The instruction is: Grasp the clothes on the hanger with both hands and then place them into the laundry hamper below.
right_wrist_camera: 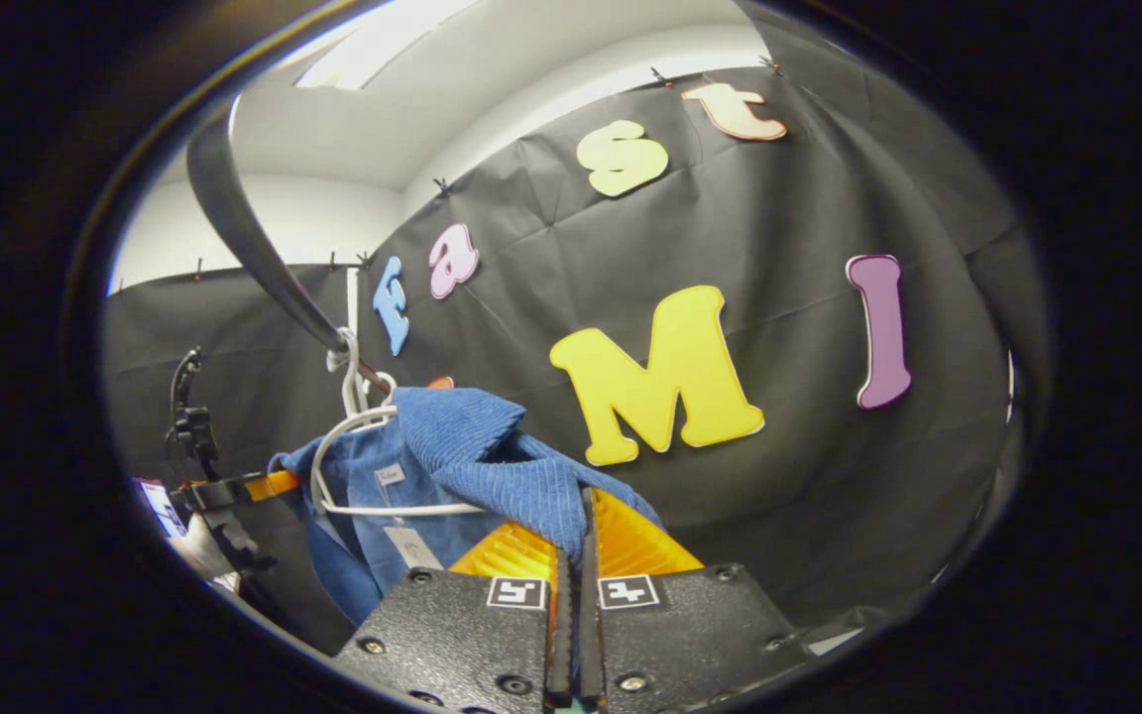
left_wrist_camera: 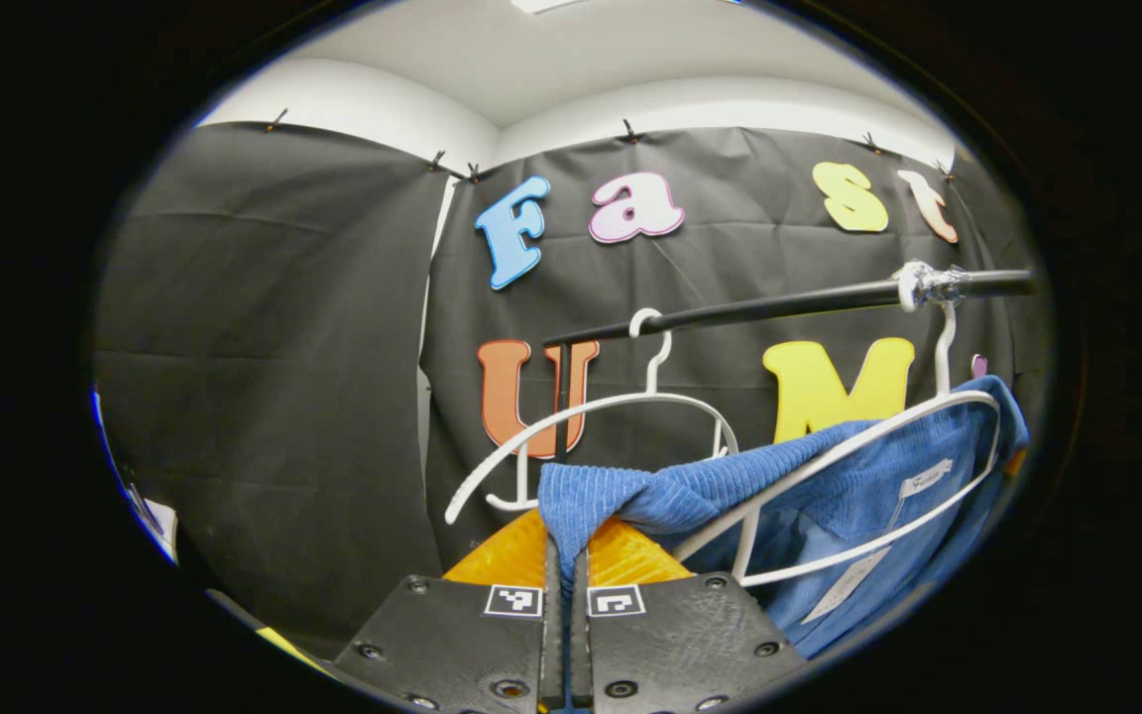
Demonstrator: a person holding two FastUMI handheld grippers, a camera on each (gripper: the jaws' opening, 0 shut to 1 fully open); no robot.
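Left gripper view is showing an empty white hanger (left_wrist_camera: 591, 416) at 12 o'clock; both views are showing each claw, left claw (left_wrist_camera: 566, 555) and right claw (right_wrist_camera: 571, 550), pinching closed on the blue garment (left_wrist_camera: 829, 496).

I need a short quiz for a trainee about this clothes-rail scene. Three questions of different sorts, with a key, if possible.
1. True or false: the left gripper is shut on the blue garment.
2. Multiple choice: the white hanger carrying the garment hangs from A) a hook on the wall, B) the black rail, C) a shelf.
3. Fill in: the second white hanger on the rail is ____ (bare or loaded).

Key: 1 true; both fingers press a fold of the cloth, as do those of the right gripper. 2 B. 3 bare.
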